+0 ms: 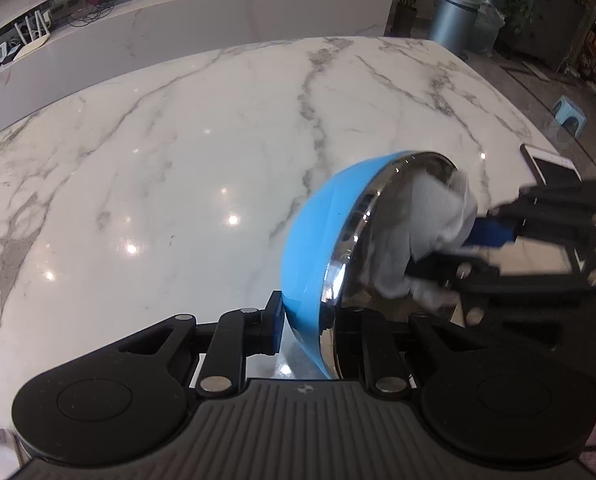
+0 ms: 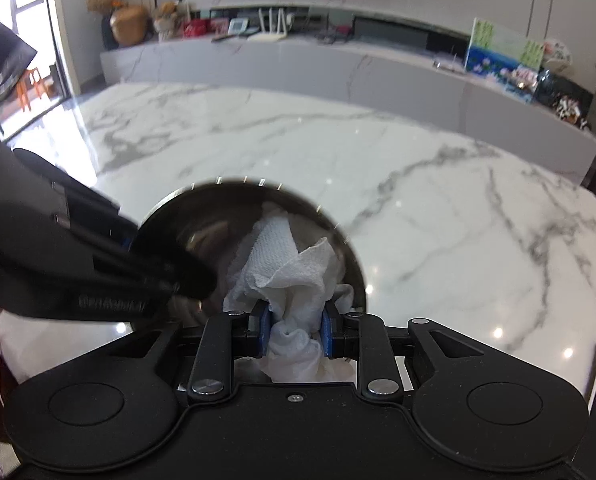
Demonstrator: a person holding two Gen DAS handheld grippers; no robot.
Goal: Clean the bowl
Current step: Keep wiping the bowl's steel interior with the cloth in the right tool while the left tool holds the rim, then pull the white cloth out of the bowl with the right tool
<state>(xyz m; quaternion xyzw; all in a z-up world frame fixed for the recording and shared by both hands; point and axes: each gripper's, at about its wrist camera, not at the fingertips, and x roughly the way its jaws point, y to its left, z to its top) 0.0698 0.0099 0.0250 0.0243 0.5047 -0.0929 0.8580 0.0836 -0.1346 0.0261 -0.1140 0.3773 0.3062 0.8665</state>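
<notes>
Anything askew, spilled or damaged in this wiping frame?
Nothing stands out. The bowl is tipped on edge, but the left gripper holds its rim while the right gripper presses a paper towel inside. No spills show.

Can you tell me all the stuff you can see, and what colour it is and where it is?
bowl: one, blue outside and shiny metal inside, tipped on its side above the table, its rim pinched by the left gripper
paper towel: one, white, crumpled, pressed into the bowl
table: one, white marble with grey veins, under everything
phone: one, white-edged, lying at the table's right edge
stool: one, light blue, on the floor beyond the table
bin: one, grey, on the floor behind
left gripper: black, blue pads, shut on the bowl
right gripper: black, blue pads, shut on the paper towel
</notes>
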